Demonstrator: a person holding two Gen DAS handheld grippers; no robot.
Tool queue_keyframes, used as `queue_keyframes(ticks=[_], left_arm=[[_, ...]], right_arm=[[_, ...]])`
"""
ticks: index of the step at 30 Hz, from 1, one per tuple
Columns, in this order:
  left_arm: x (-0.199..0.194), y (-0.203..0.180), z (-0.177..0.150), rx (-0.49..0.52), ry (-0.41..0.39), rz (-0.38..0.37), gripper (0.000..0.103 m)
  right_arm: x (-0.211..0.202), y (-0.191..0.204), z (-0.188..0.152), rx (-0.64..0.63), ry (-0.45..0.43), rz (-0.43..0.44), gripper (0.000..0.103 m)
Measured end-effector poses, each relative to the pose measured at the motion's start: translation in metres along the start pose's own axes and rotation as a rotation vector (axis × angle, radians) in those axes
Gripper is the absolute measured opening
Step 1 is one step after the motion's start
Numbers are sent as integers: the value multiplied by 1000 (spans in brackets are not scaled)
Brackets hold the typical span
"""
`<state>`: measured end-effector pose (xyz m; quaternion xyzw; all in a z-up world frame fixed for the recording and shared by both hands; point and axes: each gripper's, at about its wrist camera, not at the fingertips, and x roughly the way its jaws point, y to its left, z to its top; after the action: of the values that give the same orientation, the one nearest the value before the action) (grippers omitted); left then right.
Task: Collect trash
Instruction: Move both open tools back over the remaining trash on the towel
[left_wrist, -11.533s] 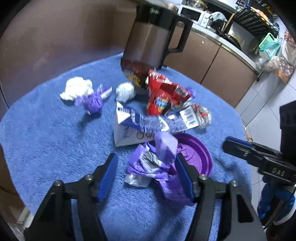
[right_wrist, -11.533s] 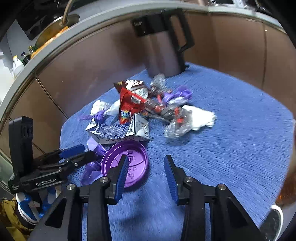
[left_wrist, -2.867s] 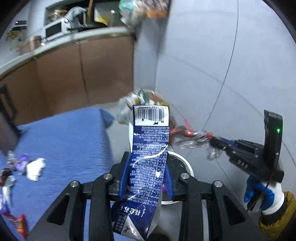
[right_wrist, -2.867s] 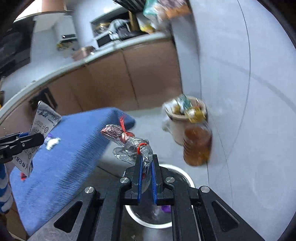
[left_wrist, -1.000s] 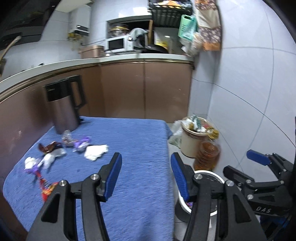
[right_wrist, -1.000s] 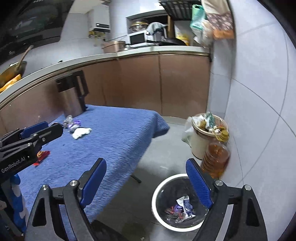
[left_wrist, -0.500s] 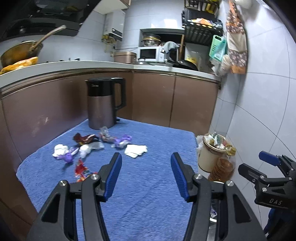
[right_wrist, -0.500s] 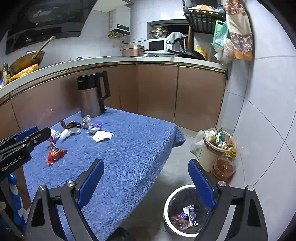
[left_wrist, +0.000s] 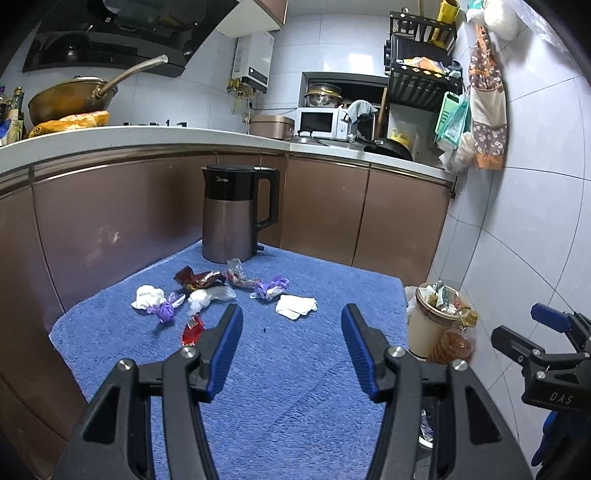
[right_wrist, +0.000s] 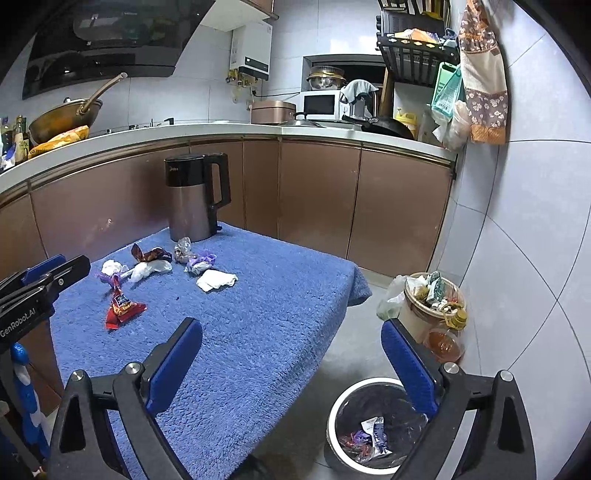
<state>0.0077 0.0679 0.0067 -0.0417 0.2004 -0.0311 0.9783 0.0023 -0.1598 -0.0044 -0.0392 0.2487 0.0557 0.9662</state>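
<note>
My left gripper (left_wrist: 291, 347) is nearest in its own view, jaws parted about halfway, nothing between the blue pads. My right gripper (right_wrist: 291, 360) has jaws spread very wide; they have just been opening further, and nothing is held between them.

Below the right gripper's right-hand finger, on the floor: the white-rimmed trash bin (right_wrist: 345, 404) with a dark liner, a few wrappers lying at the bottom. It stands just off the table's near corner.

Table covered by a blue towel (left_wrist: 295, 369). Near half of the cloth is bare. Trash left on it sits toward the far left part:
- red snack wrapper (right_wrist: 122, 308), closest to me, lying flat, apart from the rest
- white crumpled tissue (left_wrist: 295, 306), alone to the right of the cluster
- purple twisted wrapper (left_wrist: 166, 312) beside a white tissue wad (left_wrist: 147, 295)
- clear plastic piece (left_wrist: 212, 295) next to those
- purple-and-white wrapper (left_wrist: 269, 288)
- dark red wrapper (left_wrist: 197, 278) and crumpled foil-like wrapper (left_wrist: 236, 271), just before the kettle

Dark kettle (left_wrist: 236, 218) upright at the far edge of the towel, handle to the right.

On the floor against the tiled wall, right of the table: a full beige bin (right_wrist: 432, 302) with a bottle of amber liquid (right_wrist: 445, 343) touching it in front.

Behind: brown cabinets, counter with wok (left_wrist: 70, 101) and microwave (left_wrist: 319, 120).
</note>
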Motion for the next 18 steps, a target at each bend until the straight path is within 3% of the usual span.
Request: queue_keyframes(ticks=[9, 18], left_arm=[[-2, -2, -1, 10, -11, 24, 54], [14, 1, -5, 30, 29, 34, 54]], right_arm=[[4, 0, 0, 0, 3, 17, 98], [21, 0, -2, 1, 34, 24, 98]])
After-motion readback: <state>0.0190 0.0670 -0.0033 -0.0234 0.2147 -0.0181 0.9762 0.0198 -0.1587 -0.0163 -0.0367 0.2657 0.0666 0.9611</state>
